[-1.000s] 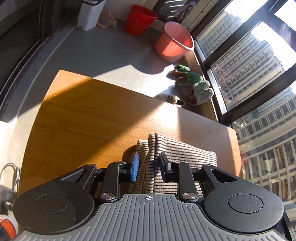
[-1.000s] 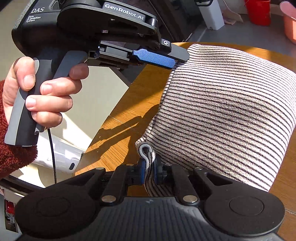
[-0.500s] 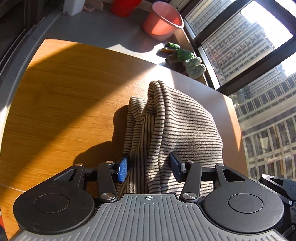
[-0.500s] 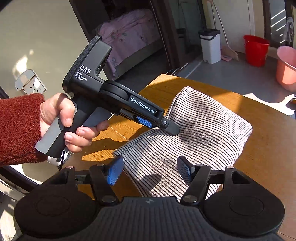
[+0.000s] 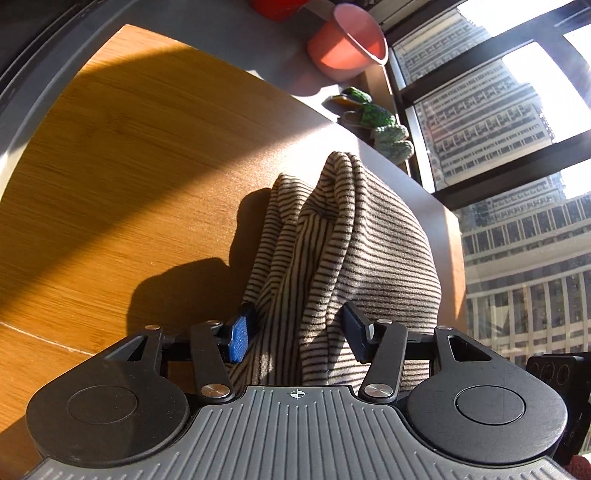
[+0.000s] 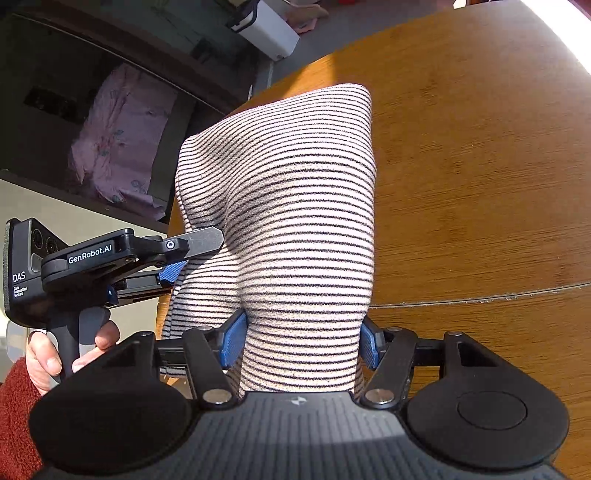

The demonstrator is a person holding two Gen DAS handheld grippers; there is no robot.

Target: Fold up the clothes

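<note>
A folded beige garment with thin black stripes point(image 5: 373, 251) lies on the wooden table point(image 5: 129, 155), bunched into a ridge on its left side. My left gripper point(image 5: 295, 336) is open, its blue-padded fingers point(image 5: 238, 338) straddling the near end of that ridge. From the right wrist view the same striped garment point(image 6: 295, 192) runs away from me. My right gripper point(image 6: 301, 345) is open too, one pad on each side of the garment's near end. The left gripper point(image 6: 188, 256), held by a hand in a red sleeve point(image 6: 18, 402), reaches the garment's left edge.
A pink bucket point(image 5: 343, 48) and green knitted slippers point(image 5: 384, 125) sit on the floor past the table's far edge, by tall windows point(image 5: 498, 122). A white bin point(image 6: 269, 26) stands on the floor beyond the table; a seam crosses the tabletop point(image 6: 480, 295).
One second ago both grippers pinched the garment's edge. They have opened wide, and each has moved in over the folded garment, which now lies between their fingers.
</note>
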